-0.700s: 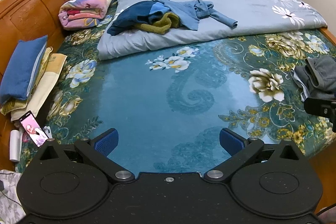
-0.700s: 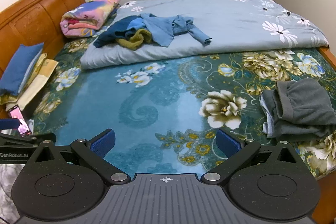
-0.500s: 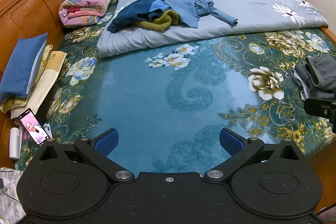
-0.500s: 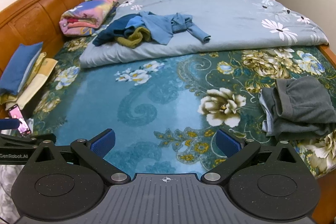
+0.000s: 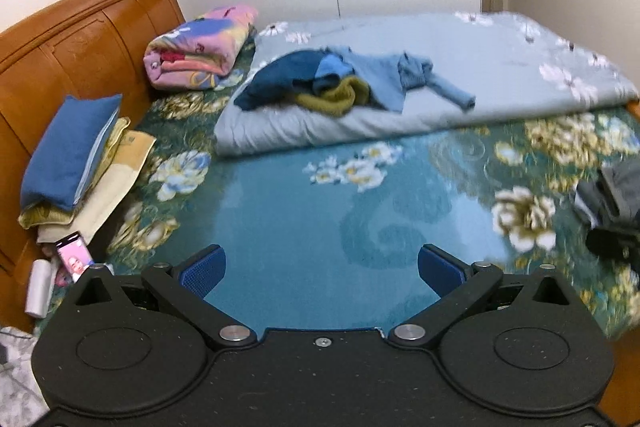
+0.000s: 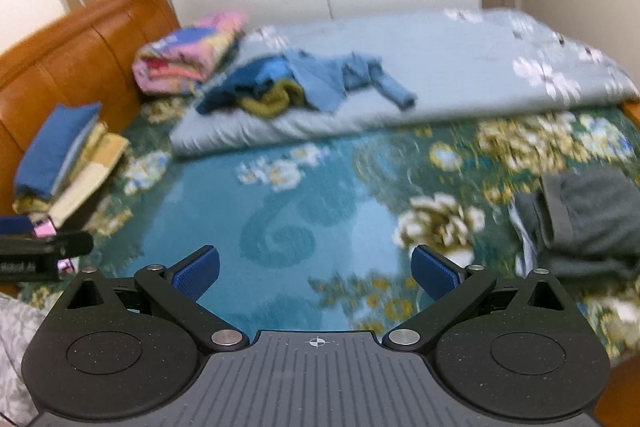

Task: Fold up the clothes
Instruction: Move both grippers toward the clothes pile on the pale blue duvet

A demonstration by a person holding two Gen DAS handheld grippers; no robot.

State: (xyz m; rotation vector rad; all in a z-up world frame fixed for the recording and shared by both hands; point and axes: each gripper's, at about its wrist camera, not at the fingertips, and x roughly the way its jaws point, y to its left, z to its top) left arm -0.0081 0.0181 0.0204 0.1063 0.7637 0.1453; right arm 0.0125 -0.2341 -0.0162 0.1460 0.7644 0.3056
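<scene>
- We see the left claw (image 5: 320,269) at the bottom of its frame, its blue pads spread wide with nothing between them, angled down over the teal floral bedspread (image 5: 304,227).
- The right claw (image 6: 316,269) sits at the bottom of its blurred frame, equally wide and empty.
- The heap of unfolded clothes (image 5: 344,87), in dark blue, light blue and olive, lies in the upper centre on a grey-blue quilt (image 5: 500,67), well away from both claws.
- A folded grey garment (image 6: 584,223) rests at the right edge of the bed.
- At upper left, we see a pink rolled blanket (image 5: 200,51) by the wooden headboard (image 5: 80,43); below it, a blue pillow (image 5: 68,151) and a lit phone (image 5: 74,259).
</scene>
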